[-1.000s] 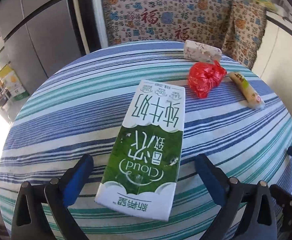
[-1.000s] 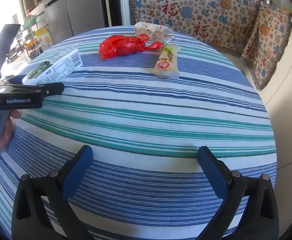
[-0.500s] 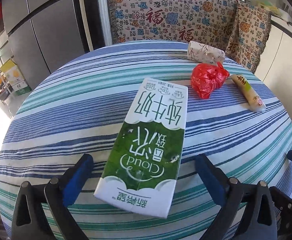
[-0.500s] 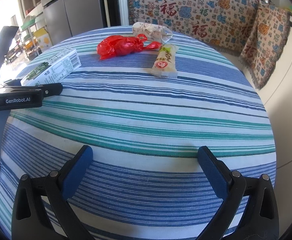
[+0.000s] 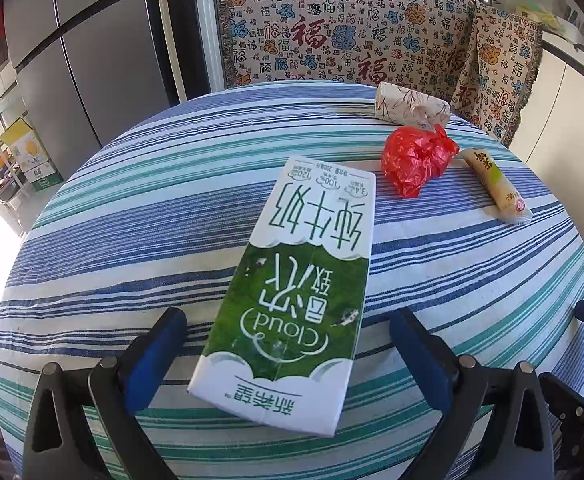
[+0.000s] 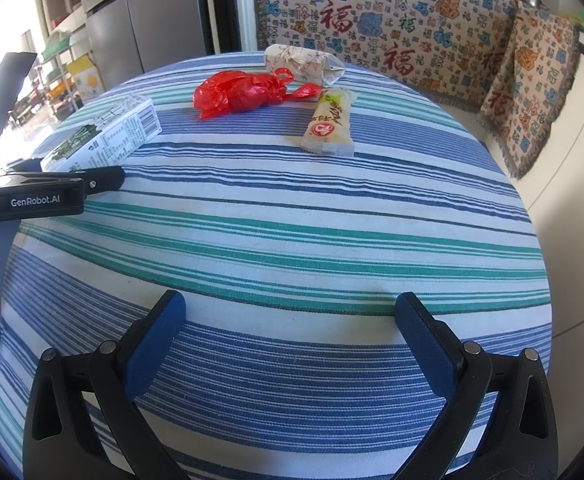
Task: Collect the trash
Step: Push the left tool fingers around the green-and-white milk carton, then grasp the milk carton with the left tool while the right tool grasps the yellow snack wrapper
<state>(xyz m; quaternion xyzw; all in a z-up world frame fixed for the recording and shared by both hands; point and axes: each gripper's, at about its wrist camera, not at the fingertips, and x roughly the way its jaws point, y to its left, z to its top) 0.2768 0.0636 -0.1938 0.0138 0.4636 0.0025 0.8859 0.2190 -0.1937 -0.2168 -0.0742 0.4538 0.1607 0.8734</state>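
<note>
A green and white milk carton [image 5: 300, 288] lies flat on the striped round table [image 5: 131, 216]. My left gripper [image 5: 287, 344] is open, its blue pads on either side of the carton's near end without touching it. Beyond the carton sit a crumpled red plastic bag [image 5: 416, 160], a yellow snack wrapper [image 5: 496, 186] and a floral paper roll [image 5: 410, 106]. My right gripper [image 6: 287, 340] is open over bare cloth. In its view the carton [image 6: 107, 136], red bag [image 6: 243, 92], snack wrapper [image 6: 330, 122] and roll [image 6: 300, 62] lie farther back, and the left gripper [image 6: 47, 192] shows at the left edge.
A patterned sofa cover [image 5: 352, 28] rises behind the table. A grey fridge [image 5: 91, 52] stands at the back left, with shelves and boxes [image 5: 31, 156] beside it. The table edge [image 6: 532, 248] drops off at the right towards a white wall.
The left gripper has risen and drawn back slightly, so the carton sits a little lower between its pads. The right gripper has barely moved.
</note>
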